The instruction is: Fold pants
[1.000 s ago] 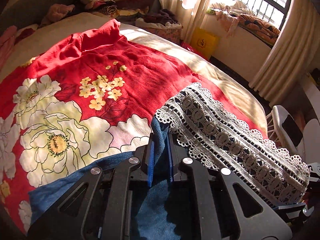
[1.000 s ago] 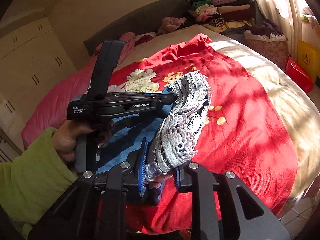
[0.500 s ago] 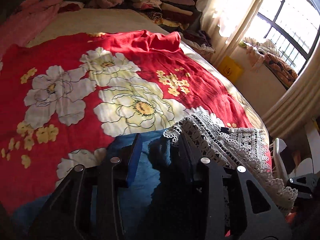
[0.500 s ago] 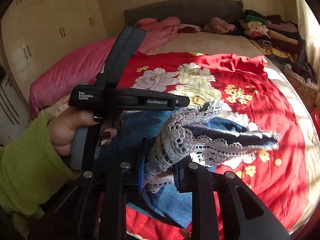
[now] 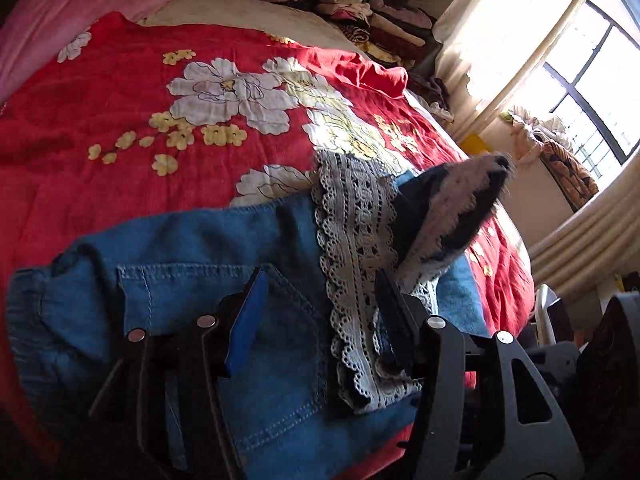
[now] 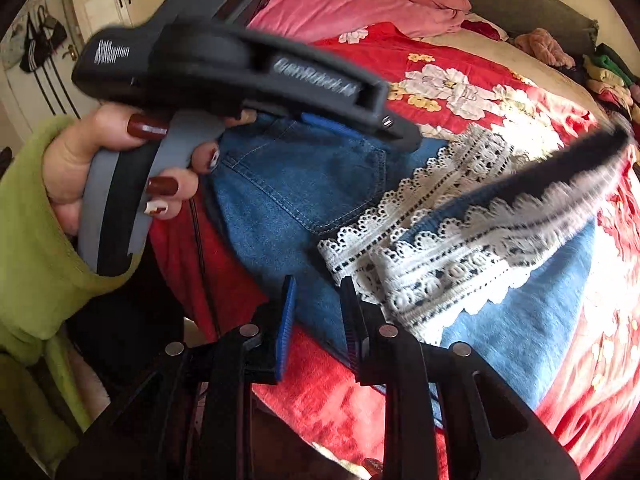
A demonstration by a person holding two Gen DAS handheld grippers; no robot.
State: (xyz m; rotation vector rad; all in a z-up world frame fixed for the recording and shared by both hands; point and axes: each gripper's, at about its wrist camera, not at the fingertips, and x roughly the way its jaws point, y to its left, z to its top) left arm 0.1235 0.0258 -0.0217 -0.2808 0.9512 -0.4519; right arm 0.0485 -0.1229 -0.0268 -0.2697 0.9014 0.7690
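Our left gripper's (image 5: 320, 304) two black fingers (image 5: 394, 300), one faced with a blue pad, stand well apart above the blue denim pants (image 5: 224, 280) trimmed with white crochet lace; the jaws have just been opening, and the cloth lies under the gap, pressed by neither pad. In the left wrist view we see the pants lying folded on the red bedspread (image 5: 120, 128) printed with white and yellow flowers, near the bed's close edge. Their long axis runs across the picture, the gathered waistband at the left and the lace hem band (image 5: 352, 248) at the right. A back pocket faces up between the fingers. One lace-edged leg end (image 5: 460, 208) lifts off the bed at the right, blurred. Only this view shows the bright barred window (image 5: 592, 60) with cream curtains and the stack of folded clothes (image 5: 376, 16) at the bed's far side.

In the right wrist view our right gripper (image 6: 320, 316) has its fingers (image 6: 286, 320) narrowly parted; its jaws have also just been opening, over the denim edge, and we see no pad pressing on it. Here the pants run from the upper left to the lower right. Only this view shows our left hand (image 6: 100, 160) in a green sleeve, nails painted dark red, around the left gripper's grey handle, and the cream wardrobe doors (image 6: 100, 0) behind it.
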